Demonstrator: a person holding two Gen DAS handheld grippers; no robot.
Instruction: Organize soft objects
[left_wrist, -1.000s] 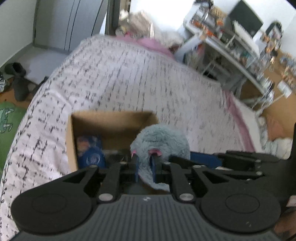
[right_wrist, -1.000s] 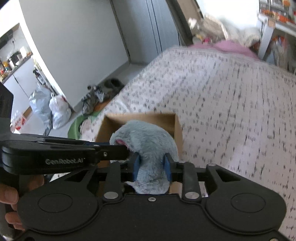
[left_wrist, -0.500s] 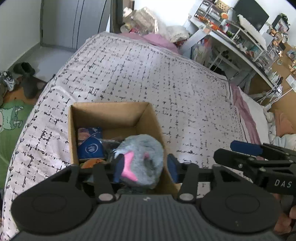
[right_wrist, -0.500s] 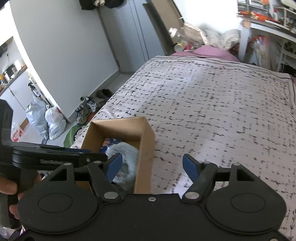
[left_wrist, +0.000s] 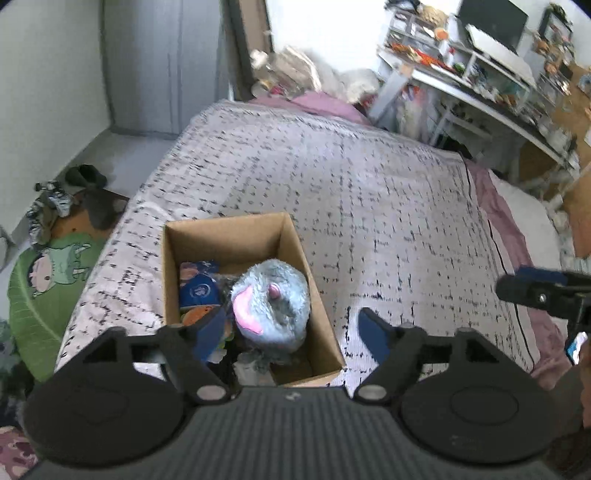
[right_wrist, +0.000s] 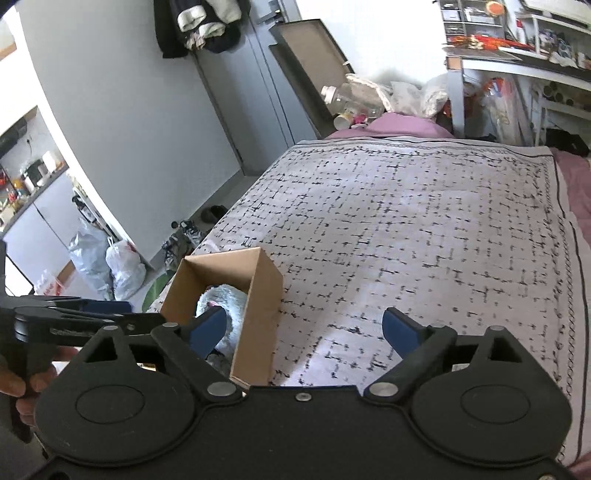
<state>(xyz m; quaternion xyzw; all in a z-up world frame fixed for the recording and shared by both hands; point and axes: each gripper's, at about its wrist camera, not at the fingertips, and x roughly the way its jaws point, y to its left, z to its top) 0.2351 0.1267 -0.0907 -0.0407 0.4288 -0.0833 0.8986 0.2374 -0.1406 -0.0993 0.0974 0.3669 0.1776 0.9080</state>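
A grey-blue plush toy (left_wrist: 271, 301) with a pink patch lies inside an open cardboard box (left_wrist: 295, 240) on the bed, beside other small soft items (left_wrist: 199, 290). My left gripper (left_wrist: 291, 332) is open and empty above the box's near end. My right gripper (right_wrist: 304, 330) is open and empty, just right of the box (right_wrist: 258, 302); the plush (right_wrist: 225, 299) shows inside it. The right gripper also shows at the right edge of the left wrist view (left_wrist: 543, 291), and the left gripper at the left edge of the right wrist view (right_wrist: 92, 317).
The bed has a white cover with a black dash pattern (left_wrist: 369, 192). A pink pillow (left_wrist: 314, 105) lies at its far end. A cluttered desk (left_wrist: 480, 74) stands at the right. Shoes (left_wrist: 88, 184) and a green mat (left_wrist: 40, 280) lie on the floor left.
Both grippers held the plush above the box a second ago. They have opened and let it go into the box, then drawn back and up.
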